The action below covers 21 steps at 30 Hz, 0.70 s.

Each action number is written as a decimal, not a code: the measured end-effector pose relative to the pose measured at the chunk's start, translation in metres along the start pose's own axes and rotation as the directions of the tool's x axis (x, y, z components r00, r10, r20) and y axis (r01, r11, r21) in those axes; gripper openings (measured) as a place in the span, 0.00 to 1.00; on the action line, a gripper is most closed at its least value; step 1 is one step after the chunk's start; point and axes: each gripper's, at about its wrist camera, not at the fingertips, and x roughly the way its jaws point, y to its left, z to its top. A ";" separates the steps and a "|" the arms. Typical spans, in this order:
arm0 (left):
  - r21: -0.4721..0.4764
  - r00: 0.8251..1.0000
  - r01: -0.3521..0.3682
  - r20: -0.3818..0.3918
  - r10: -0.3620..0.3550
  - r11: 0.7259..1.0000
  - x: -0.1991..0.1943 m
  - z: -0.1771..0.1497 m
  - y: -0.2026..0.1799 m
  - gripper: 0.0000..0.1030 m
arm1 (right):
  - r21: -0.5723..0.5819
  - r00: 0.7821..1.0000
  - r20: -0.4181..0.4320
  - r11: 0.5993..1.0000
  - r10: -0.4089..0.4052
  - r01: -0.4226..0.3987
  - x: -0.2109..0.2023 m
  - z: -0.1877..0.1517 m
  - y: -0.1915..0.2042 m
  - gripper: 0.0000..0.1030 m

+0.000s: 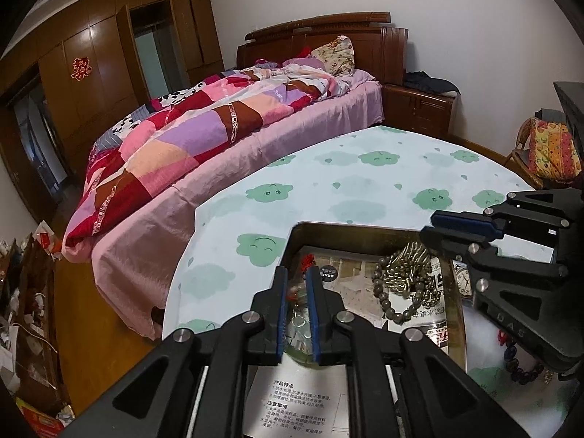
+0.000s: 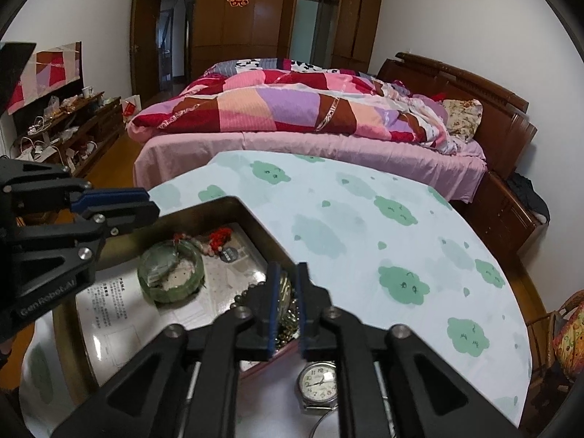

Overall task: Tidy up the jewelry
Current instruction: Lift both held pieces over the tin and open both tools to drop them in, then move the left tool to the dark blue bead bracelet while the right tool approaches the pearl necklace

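Note:
A metal tray (image 1: 365, 228) lined with printed paper sits on the round table. My left gripper (image 1: 296, 273) hovers over its left part with the jaws a narrow gap apart. A green jade bangle (image 1: 297, 332) with a red cord shows through that gap. From the right wrist, the bangle (image 2: 171, 273) lies flat in the tray (image 2: 219, 206), below and clear of the left gripper (image 2: 153, 204). My right gripper (image 2: 287, 266) stands slightly open over a gold-coloured bead piece (image 2: 284, 288). That piece (image 1: 408, 259) rests on a grey bead bracelet (image 1: 398, 314), under the right gripper (image 1: 427, 226).
A wristwatch (image 2: 319, 383) lies on the table beside the tray's near right edge, and a dark bead bracelet (image 1: 518, 365) lies further right. The cloud-print tablecloth (image 2: 365, 219) stretches beyond the tray. A bed (image 2: 310, 116) runs behind the table and a wicker chair (image 1: 540, 149) stands at the right.

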 end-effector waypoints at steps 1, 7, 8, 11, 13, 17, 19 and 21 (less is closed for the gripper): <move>-0.002 1.000 -0.005 0.002 0.005 1.000 -0.001 0.000 0.000 0.29 | 0.003 1.000 -0.001 1.000 -0.001 0.001 0.000 -0.001 -0.001 0.25; -0.023 0.999 -0.021 0.044 0.022 1.000 -0.012 0.001 0.004 0.62 | 0.015 1.000 -0.003 1.000 -0.008 0.008 0.000 -0.004 -0.004 0.39; -0.024 0.999 -0.026 0.046 0.028 0.999 -0.012 0.001 0.004 0.62 | 0.017 1.000 -0.003 1.000 -0.006 0.006 -0.001 -0.004 -0.005 0.39; -0.027 0.999 -0.031 0.043 0.032 0.999 -0.013 0.000 0.004 0.62 | 0.028 1.000 -0.003 1.000 -0.004 0.004 -0.003 -0.005 -0.007 0.43; -0.034 0.999 -0.033 0.040 0.034 0.999 -0.013 -0.001 0.004 0.62 | 0.033 1.000 -0.001 0.999 -0.004 0.004 -0.004 -0.006 -0.007 0.46; -0.043 0.999 -0.039 0.028 0.040 0.998 -0.012 -0.003 0.003 0.62 | 0.036 1.000 -0.008 0.999 0.001 -0.001 -0.007 -0.009 -0.008 0.47; -0.048 0.999 -0.040 0.027 0.041 0.998 -0.014 -0.005 0.003 0.62 | 0.036 1.000 -0.008 0.999 -0.001 0.001 -0.011 -0.013 -0.009 0.50; -0.054 0.998 -0.055 0.021 0.056 0.997 -0.017 -0.009 0.000 0.62 | 0.048 1.000 -0.007 0.999 0.001 -0.001 -0.018 -0.017 -0.013 0.53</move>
